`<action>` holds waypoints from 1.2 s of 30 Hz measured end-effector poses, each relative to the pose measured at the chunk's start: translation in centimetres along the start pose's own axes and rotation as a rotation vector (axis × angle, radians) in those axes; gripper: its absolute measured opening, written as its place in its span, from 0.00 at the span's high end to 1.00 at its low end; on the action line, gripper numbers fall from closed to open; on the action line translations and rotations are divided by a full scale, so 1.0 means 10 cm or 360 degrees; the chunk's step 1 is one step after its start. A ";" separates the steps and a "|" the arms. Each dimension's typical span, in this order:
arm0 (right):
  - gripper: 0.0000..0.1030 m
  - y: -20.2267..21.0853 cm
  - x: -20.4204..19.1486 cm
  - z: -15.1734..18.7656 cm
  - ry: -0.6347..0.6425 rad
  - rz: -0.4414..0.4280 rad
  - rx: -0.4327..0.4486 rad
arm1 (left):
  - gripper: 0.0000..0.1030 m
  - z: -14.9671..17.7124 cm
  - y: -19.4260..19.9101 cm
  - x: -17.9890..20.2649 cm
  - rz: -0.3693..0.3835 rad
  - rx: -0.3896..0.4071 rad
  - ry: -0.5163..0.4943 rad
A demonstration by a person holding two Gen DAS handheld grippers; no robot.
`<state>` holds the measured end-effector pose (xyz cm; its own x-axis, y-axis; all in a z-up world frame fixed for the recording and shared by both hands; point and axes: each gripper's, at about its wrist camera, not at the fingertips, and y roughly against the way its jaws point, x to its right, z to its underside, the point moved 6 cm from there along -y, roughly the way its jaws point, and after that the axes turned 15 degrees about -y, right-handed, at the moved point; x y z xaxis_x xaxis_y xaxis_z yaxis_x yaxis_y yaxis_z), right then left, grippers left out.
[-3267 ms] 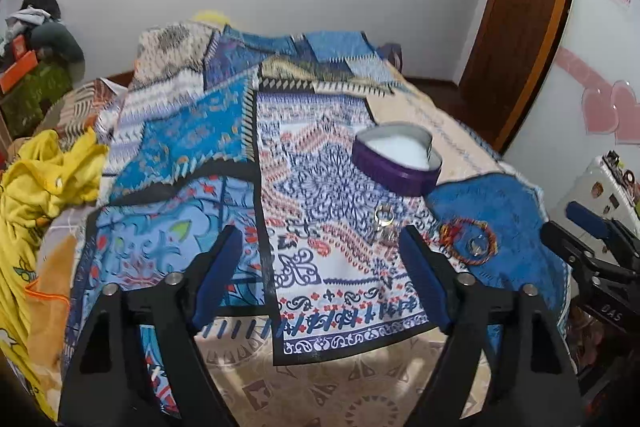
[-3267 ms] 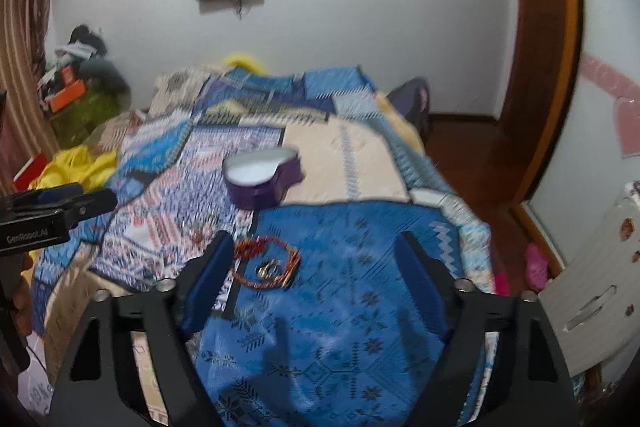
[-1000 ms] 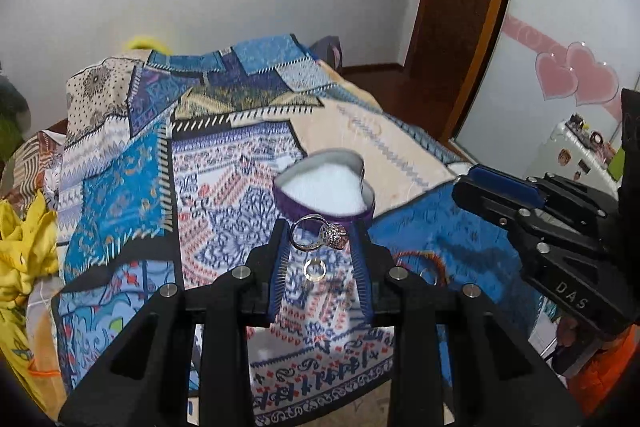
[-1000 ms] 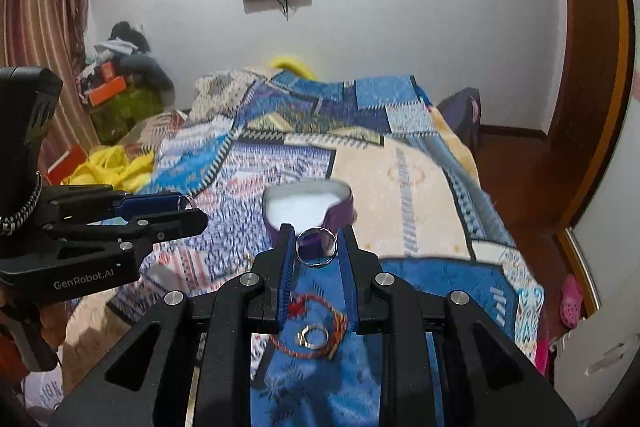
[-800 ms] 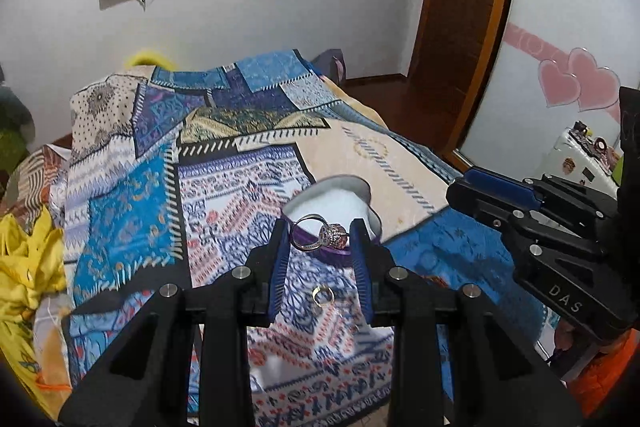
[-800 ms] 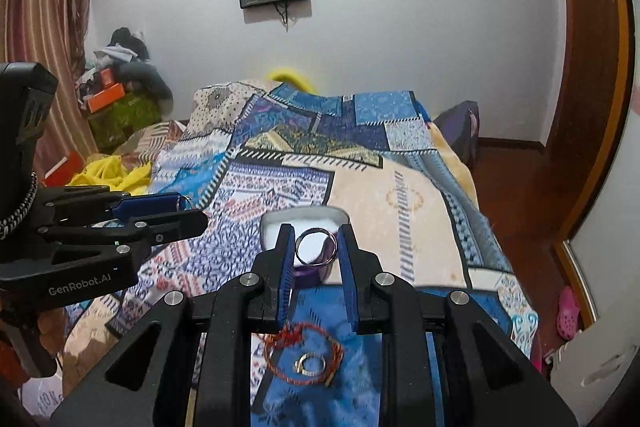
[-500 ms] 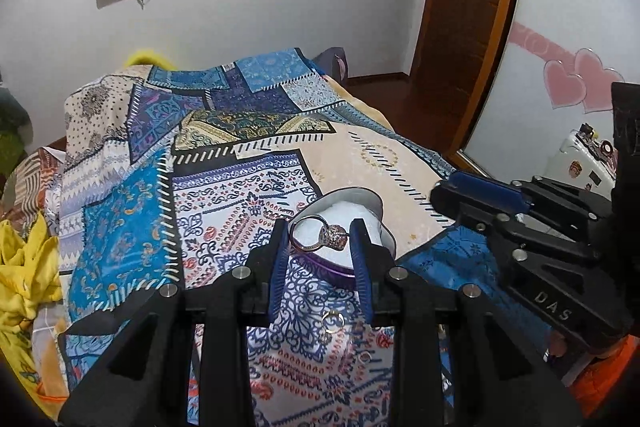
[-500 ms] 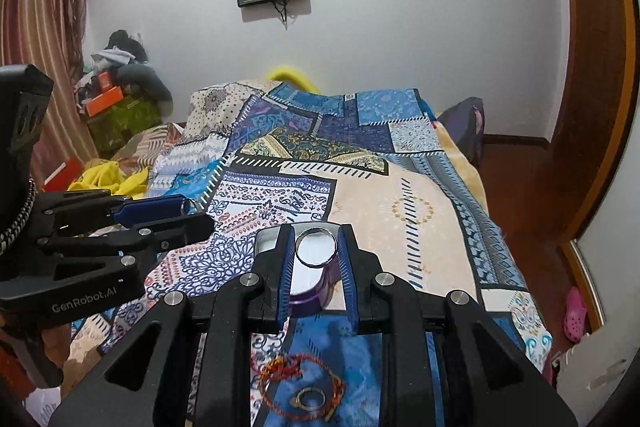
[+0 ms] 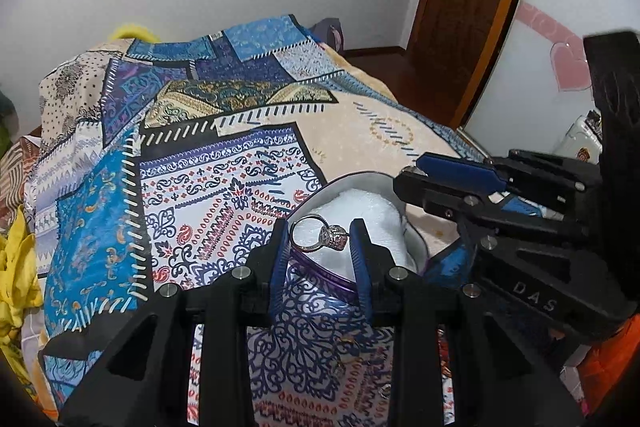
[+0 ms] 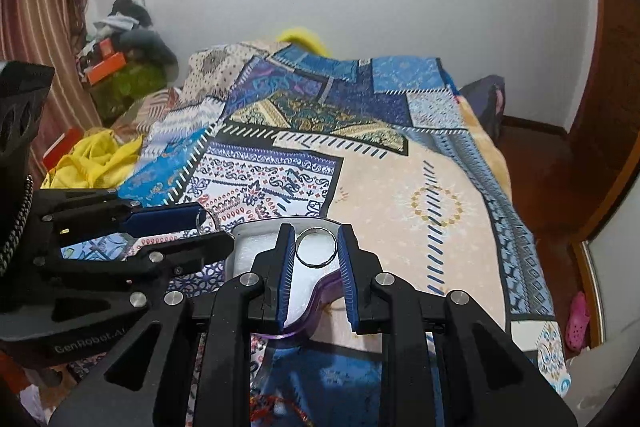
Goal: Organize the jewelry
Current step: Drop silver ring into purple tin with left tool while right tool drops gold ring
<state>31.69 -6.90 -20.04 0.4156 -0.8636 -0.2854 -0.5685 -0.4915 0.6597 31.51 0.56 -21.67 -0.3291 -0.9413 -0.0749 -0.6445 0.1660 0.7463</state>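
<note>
The left claw (image 9: 319, 239) is clamped on a silver ring with a sparkly top (image 9: 320, 235), and it holds the ring up over the purple heart-shaped box (image 9: 362, 223) with the white soft inside. The right claw (image 10: 316, 247) is clamped on a plain silver ring (image 10: 316, 247), and it holds that ring over the same box (image 10: 260, 255), close beside the left claw (image 10: 208, 227). The box sits on the bed on a blue patchwork blanket (image 9: 192, 155), and a red bead bracelet (image 10: 276, 409) lies on the blanket nearer than the box.
</note>
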 end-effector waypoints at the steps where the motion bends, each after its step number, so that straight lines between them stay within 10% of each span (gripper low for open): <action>1: 0.81 -0.03 0.01 0.00 0.0001 -0.0010 -0.0018 | 0.71 0.01 -0.04 -0.01 0.0008 -0.0014 0.0003; 18: 0.81 -0.22 0.03 0.03 -0.0004 -0.0067 -0.0187 | 0.71 0.02 -0.13 -0.01 0.0060 -0.0034 0.0009; 36: 0.76 0.25 -0.07 -0.03 0.0017 -0.0009 -0.0050 | 0.71 0.00 0.37 0.01 -0.0033 0.0042 -0.0001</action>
<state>30.21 -7.51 -18.03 0.4267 -0.8594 -0.2818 -0.5437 -0.4927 0.6795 29.07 1.10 -18.90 -0.3161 -0.9444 -0.0904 -0.6692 0.1544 0.7269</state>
